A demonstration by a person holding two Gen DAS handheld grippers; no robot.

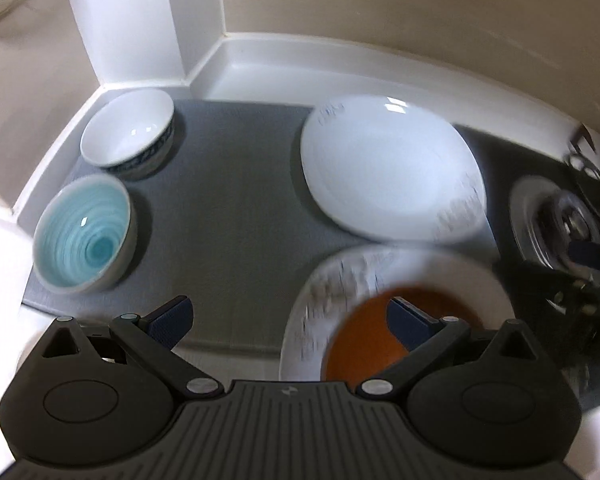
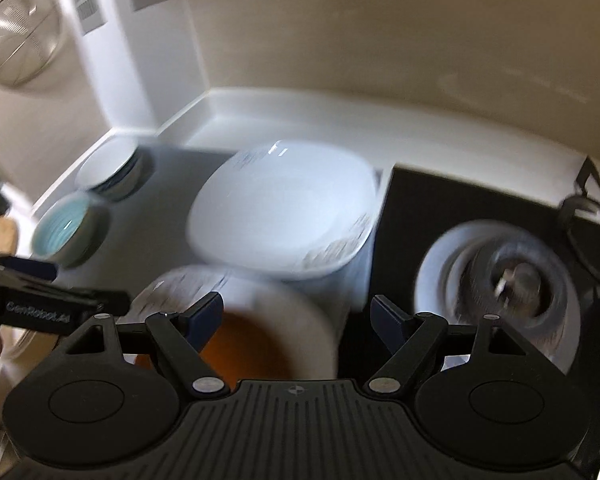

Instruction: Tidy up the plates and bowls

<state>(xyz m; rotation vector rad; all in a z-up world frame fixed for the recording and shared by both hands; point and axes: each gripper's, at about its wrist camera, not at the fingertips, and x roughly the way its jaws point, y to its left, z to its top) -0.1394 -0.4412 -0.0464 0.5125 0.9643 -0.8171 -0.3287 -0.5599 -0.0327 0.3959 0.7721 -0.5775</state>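
Nearest the cameras, the left gripper (image 1: 290, 320) stood wide open with nothing between its fingers, hanging above the grey mat (image 1: 228, 200). The right gripper (image 2: 296, 320) was likewise spread wide and empty, over the boundary between the mat and a dark surface (image 2: 440, 200). Just beyond both lay the patterned plate with an orange centre (image 1: 380, 280), blurred, at the mat's near edge. Behind it, the white plate (image 1: 388, 164) rested on the mat, apparently just apart from the first. To the left sat the turquoise bowl (image 1: 86, 234) and, farther back in the corner, the white bowl with a blue exterior (image 1: 128, 132). A metal strainer (image 2: 18, 36) hung at far left.
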